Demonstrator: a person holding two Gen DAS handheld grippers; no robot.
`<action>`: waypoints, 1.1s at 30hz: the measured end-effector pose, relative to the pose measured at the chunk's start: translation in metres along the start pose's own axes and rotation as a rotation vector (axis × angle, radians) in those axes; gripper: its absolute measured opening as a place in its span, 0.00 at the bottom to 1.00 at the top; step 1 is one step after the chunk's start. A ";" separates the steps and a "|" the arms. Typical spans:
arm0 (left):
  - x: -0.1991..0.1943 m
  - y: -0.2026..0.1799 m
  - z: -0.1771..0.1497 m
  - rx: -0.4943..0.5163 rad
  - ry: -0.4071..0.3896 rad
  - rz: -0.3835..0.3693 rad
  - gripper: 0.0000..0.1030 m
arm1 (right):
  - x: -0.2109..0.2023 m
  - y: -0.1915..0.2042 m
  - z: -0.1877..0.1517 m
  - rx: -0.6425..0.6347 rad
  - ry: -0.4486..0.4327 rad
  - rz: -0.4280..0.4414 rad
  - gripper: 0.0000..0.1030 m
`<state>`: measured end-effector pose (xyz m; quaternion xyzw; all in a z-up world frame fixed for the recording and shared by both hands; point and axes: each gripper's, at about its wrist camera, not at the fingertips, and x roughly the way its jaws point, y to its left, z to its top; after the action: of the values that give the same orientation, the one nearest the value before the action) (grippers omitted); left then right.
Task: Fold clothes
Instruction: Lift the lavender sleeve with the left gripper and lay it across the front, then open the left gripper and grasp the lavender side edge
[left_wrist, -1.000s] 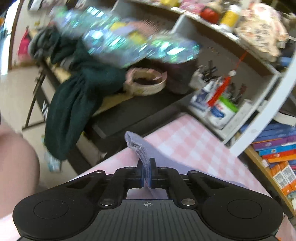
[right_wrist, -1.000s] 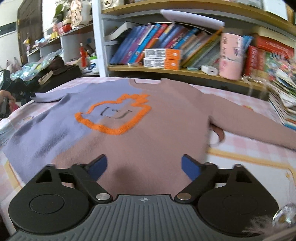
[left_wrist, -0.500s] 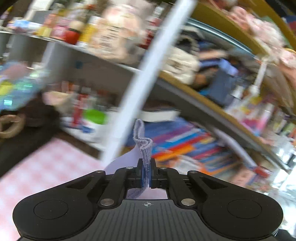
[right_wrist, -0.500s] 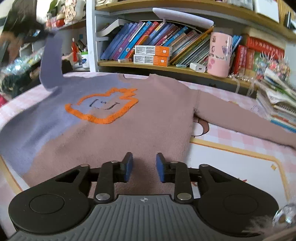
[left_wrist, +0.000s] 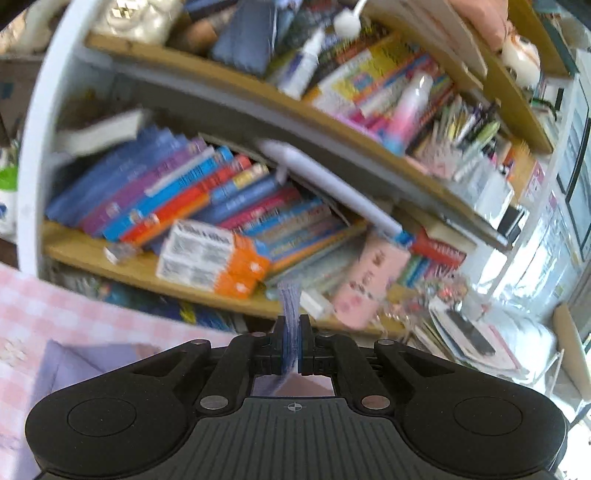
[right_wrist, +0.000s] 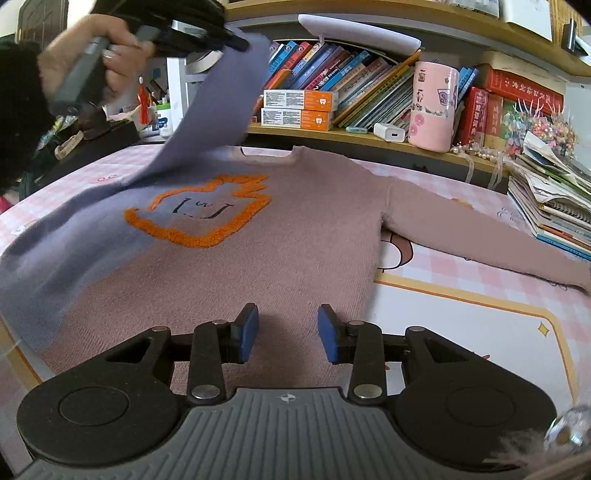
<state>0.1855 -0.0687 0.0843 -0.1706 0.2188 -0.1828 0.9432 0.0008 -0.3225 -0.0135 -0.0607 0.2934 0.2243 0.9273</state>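
The sweater (right_wrist: 280, 236) lies flat and face up on the tabletop (right_wrist: 480, 332), which has a pink checked cover, with its neck toward the bookshelf (right_wrist: 369, 133) and its brown sleeve (right_wrist: 480, 240) stretched out to the right. The left tool (left_wrist: 291, 339) is clenched on the cuff of the lilac sleeve (right_wrist: 218, 107) and holds it high above the chest, so the sleeve hangs as a slanted band from the shoulder. The right tool (right_wrist: 288, 332) is released, its blue pads apart, and it hovers just over the lower hem; I cannot tell if it touches the cloth. I judge that the step in hand is to bring the lilac sleeve across the body. The risk is that only a narrow strip of cuff sits between the fingers, so it may slip out if the pull is quick. Also, because nothing presses the body down, a strong pull could drag the whole sweater sideways and wrinkle the orange patch (right_wrist: 199, 210). The sleeve could land twisted too, if it is dropped from this height.
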 end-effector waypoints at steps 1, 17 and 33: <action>0.006 -0.002 -0.004 -0.008 0.010 -0.003 0.03 | 0.000 0.000 0.000 0.002 -0.001 0.000 0.33; 0.033 -0.023 -0.046 -0.105 0.130 -0.020 0.71 | -0.002 -0.008 -0.001 0.050 -0.008 0.008 0.31; -0.153 0.049 -0.132 0.420 0.246 0.375 0.80 | -0.001 -0.003 0.000 0.017 -0.002 0.013 0.38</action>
<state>0.0077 0.0063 0.0067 0.0948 0.3165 -0.0663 0.9415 0.0013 -0.3257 -0.0130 -0.0509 0.2950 0.2281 0.9265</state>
